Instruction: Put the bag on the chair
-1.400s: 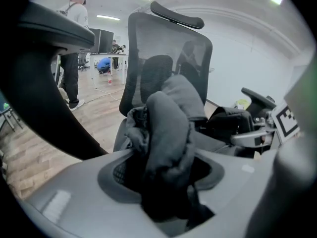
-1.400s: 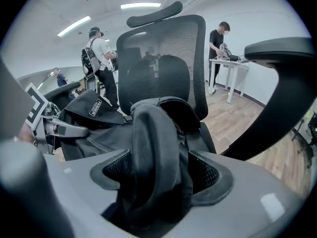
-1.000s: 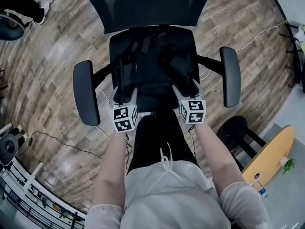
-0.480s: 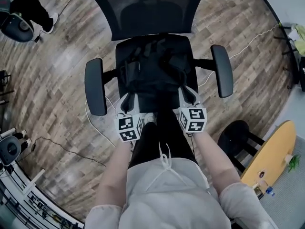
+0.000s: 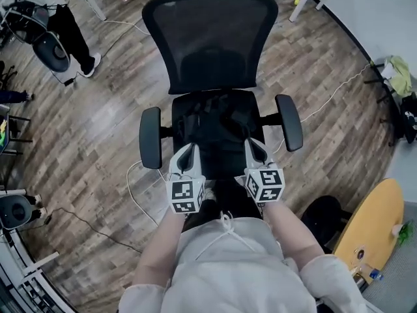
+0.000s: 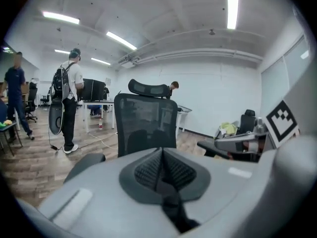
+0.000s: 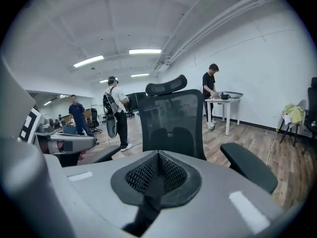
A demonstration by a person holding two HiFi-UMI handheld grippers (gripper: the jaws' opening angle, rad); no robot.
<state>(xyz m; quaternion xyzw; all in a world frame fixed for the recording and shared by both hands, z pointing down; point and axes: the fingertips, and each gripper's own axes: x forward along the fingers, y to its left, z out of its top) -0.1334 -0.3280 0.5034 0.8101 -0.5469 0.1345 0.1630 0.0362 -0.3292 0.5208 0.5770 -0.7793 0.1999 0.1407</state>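
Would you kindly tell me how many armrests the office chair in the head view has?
2. One armrest is at the left side of the chair in the head view, the other at its right. Neither is hidden.

Bright, even indoor light from ceiling strip lights (image 6: 232, 6), which are blown out white in both gripper views. In the head view there's a soft sheen on the wood floor (image 5: 107, 117) and the shadows are weak and diffuse. The black bag (image 5: 215, 119) on the black chair seat (image 5: 218, 156) nearly merges with it, so there's little detail. Heavy fisheye everywhere — planks bow, corners vignette dark. The left gripper (image 6: 161, 150) and right gripper (image 7: 157, 155) shells sit close to the lens and are soft; the background is fairly sharp.
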